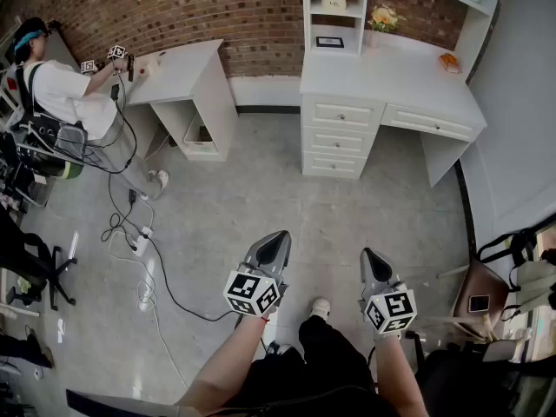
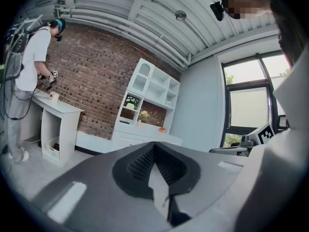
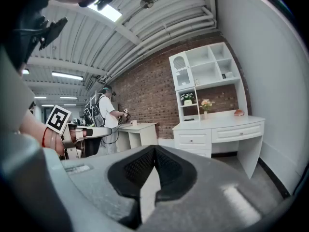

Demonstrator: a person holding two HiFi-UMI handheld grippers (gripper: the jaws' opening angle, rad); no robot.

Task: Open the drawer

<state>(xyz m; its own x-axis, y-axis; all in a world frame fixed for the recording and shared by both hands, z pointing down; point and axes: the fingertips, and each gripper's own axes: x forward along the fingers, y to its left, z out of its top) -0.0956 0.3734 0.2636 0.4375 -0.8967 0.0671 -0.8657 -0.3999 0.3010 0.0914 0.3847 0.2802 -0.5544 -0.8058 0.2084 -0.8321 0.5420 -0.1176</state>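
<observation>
Seen from the head view, the left gripper [image 1: 276, 241] and the right gripper [image 1: 372, 259] sit side by side in the lower middle of the frame, over bare grey floor [image 1: 261, 198] and well apart from any furniture. In the left gripper view the jaws of the left gripper [image 2: 154, 151] are pressed together with nothing between them. The right gripper view shows the same for the right gripper [image 3: 154, 153], closed and empty. The white desk [image 1: 391, 81] stands against the brick wall [image 1: 174, 7] in the upper right of the head view. A stack of three drawers [image 1: 340, 139] sits under its worktop, with one wide drawer [image 1: 432, 122] to the right of the stack. All the fronts are flush and shut. The right gripper view shows the stack [image 3: 192, 140] and the wide drawer [image 3: 239, 131] in the right half of the frame, beyond the jaw tips. A white shelf unit [image 1: 334, 11] holding flowers rises from the back of the desk. In the upper left of the head view a second person [image 1: 65, 94] stands at a smaller white worktop [image 1: 178, 68], and cables [image 1: 143, 241] trail across the floor below them.
</observation>
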